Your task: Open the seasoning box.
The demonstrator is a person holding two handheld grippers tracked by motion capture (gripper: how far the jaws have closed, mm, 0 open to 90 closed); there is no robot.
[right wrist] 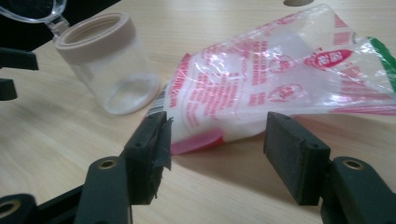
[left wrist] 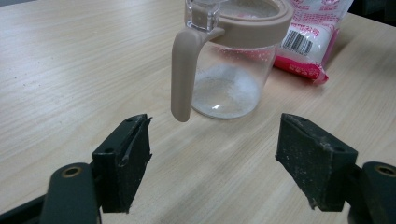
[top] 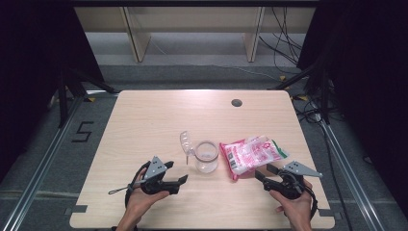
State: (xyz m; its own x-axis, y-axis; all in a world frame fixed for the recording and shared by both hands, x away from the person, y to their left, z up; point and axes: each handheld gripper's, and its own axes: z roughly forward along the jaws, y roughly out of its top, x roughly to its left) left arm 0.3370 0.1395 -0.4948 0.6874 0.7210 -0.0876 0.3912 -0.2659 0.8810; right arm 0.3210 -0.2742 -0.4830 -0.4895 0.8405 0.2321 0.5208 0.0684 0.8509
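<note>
In the high view a light wooden surface [top: 144, 120] fills the middle of the frame, with a small dark round hole [top: 236, 102] near its far edge. A clear glass jar [top: 206, 157] with a beige collar stands upright just below the centre; its transparent hinged lid [top: 185, 142] is flipped open and leans up and to the left of the rim. Just right of the jar lies a pink-and-white printed plastic bag [top: 251, 153], flat on the surface, its near left corner close beside the jar; whether they touch I cannot tell.

The left gripper [top: 183, 179] sits at the lower left of centre, held in a hand [top: 140, 201], its jaws pointing right toward the jar and standing wide apart with nothing between them. In the left gripper view the jar [left wrist: 231, 70] rises in the upper middle, a beige handle hanging down its near side, a thin layer of white grains at the bottom, and the bag [left wrist: 310, 32] behind it at upper right.

The right gripper [top: 262, 172] lies at the lower right, held by the other hand [top: 294, 206], jaws spread wide just at the near edge of the bag. In the right gripper view the bag [right wrist: 280, 79] spreads across the centre and right, beyond the open jaws, and the jar [right wrist: 109, 63] stands at upper left.
</note>
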